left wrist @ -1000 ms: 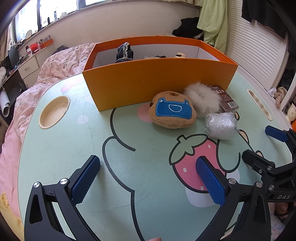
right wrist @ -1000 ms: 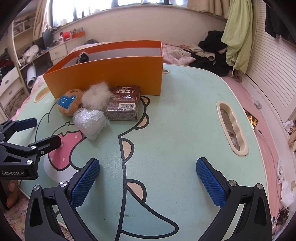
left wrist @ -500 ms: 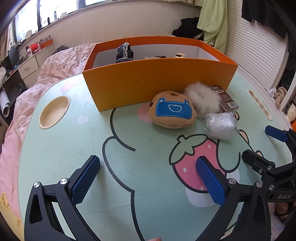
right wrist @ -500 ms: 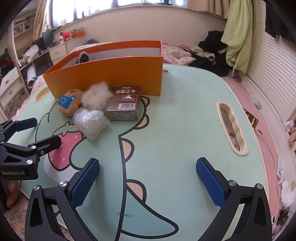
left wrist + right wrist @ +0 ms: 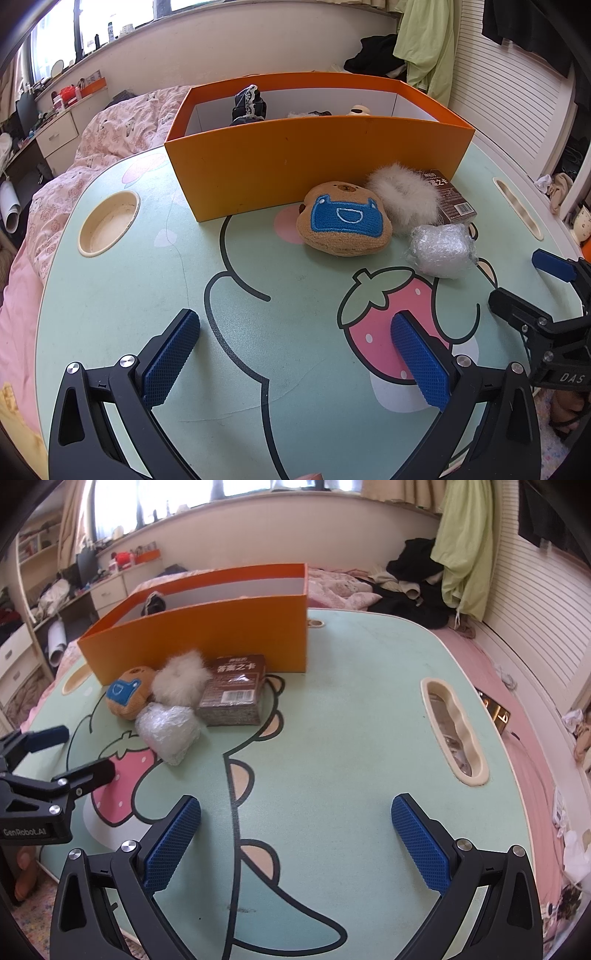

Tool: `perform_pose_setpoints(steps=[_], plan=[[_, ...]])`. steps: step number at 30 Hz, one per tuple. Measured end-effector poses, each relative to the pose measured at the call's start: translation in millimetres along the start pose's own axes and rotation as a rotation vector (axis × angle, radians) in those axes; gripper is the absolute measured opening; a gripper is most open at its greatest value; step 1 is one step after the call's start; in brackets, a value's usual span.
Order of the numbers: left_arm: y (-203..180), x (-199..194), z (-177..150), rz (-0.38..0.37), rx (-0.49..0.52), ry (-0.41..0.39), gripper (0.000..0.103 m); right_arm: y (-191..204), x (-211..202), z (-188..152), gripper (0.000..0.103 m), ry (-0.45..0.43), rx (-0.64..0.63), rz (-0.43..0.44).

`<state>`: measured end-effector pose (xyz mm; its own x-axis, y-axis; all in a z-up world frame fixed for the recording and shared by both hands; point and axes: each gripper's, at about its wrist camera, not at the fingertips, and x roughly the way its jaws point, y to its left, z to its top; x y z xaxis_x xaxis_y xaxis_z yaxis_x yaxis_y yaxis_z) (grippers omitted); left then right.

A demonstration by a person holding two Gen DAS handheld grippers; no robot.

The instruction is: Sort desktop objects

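You hold the left gripper (image 5: 295, 354) and right gripper (image 5: 295, 834) spread wide and empty above the mint-green cartoon-printed counter (image 5: 122, 317), ready to lift the clustered items into the orange cardboard box (image 5: 295, 173).

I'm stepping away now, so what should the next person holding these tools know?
Left tool: open, holding nothing, above the table.
Right tool: open, holding nothing.
Orange box at the back of the table already holds a few items, a dark lacy one among them.
Still outside, clustered in front of the box: plush toy, white fluffy ball, brown card box, plastic-wrapped lump.
Left to do: probably move those four into the box; none is gripped yet.
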<state>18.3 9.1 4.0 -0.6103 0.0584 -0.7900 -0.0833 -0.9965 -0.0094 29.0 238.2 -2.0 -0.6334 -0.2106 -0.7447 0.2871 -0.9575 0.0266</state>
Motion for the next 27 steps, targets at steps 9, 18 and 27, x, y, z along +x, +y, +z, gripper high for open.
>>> perform_pose_setpoints(steps=[9,18,27], plan=[[0.0,-0.4,-0.1,-0.001,0.0,-0.001,0.103,-6.5,7.0,56.0,0.086,-0.016,0.128,0.084],[0.2,-0.5,-0.3,-0.001,-0.001,-0.001,0.103,20.9,28.5,72.8,0.065,0.038,0.032,0.061],[0.5,-0.5,-0.6,-0.001,-0.001,-0.001,0.103,-4.1,5.8,43.4,0.064,0.017,0.053,0.065]])
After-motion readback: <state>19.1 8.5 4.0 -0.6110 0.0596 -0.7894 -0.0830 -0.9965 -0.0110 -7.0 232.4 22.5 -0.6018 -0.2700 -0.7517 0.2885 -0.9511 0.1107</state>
